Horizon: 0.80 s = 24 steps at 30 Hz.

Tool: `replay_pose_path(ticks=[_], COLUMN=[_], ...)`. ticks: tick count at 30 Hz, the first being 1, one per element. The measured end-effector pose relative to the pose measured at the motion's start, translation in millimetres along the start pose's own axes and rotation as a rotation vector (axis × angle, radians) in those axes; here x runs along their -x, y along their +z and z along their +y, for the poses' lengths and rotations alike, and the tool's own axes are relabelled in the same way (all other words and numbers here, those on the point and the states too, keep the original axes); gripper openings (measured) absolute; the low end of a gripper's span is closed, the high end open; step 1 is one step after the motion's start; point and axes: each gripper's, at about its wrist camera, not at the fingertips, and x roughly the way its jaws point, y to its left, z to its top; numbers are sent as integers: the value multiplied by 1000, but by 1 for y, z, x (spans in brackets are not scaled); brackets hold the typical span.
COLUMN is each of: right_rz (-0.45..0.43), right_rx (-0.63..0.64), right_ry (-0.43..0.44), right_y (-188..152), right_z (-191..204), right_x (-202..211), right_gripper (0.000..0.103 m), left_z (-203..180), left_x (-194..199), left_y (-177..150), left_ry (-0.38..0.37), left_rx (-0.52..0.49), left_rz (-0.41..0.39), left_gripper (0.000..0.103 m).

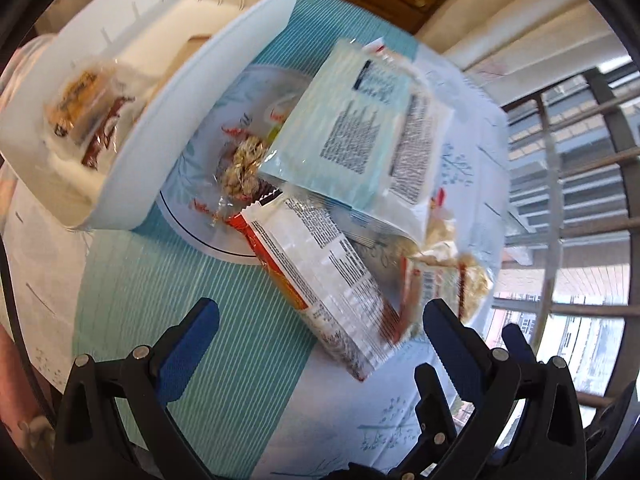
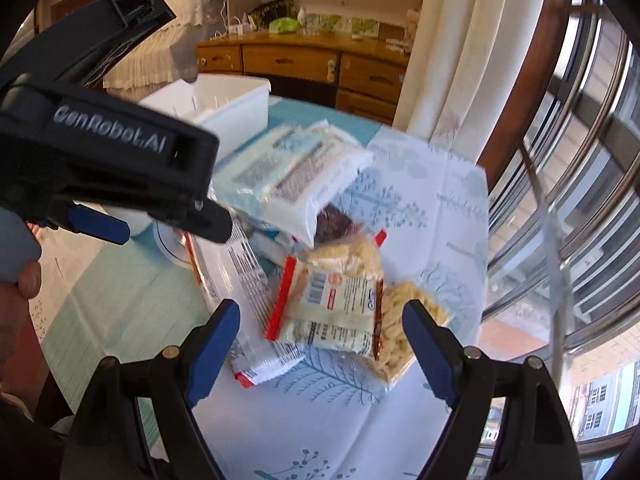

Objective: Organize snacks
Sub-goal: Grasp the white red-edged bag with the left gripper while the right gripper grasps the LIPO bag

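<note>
White "GenRobot.AI" lettering on the black left tool (image 2: pixel 120 222)

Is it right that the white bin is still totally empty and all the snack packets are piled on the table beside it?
Not quite. The white bin is not empty: the left wrist view shows a few small wrapped snacks already lying inside it. The rest holds: the other snack packets are piled on the table beside the bin.

A white bin (image 1: pixel 224 80) holds 2 wrapped bars (image 1: pixel 86 116) at one end. Beside it, a pale blue packet (image 1: pixel 352 136), a white-and-orange packet (image 1: pixel 320 280) and a clear bag of pale puffs (image 2: pixel 340 300) lie overlapping in a heap.
</note>
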Motion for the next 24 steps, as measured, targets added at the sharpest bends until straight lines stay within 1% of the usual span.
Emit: replay_pose_path(ticks=[8, 11, 16, 20, 24], right_rz=[75, 88, 93, 91, 85], right_rx=[-59, -63, -95, -119, -118], right_ry=[15, 18, 32, 47, 57], right_y=[-9, -9, -8, -7, -6], right_z=[-12, -13, -14, -15, -12], right_x=[-33, -44, -55, -61, -64], right_gripper=[84, 84, 84, 84, 84], left_z=[4, 6, 4, 4, 5], left_x=[-48, -60, -73, -78, -81], left_y=[4, 4, 4, 4, 6], left_ry=[57, 65, 87, 76, 49], left_rx=[81, 114, 133, 145, 153], left_rz=[67, 99, 110, 105, 102], left_gripper=[101, 99, 97, 96, 89])
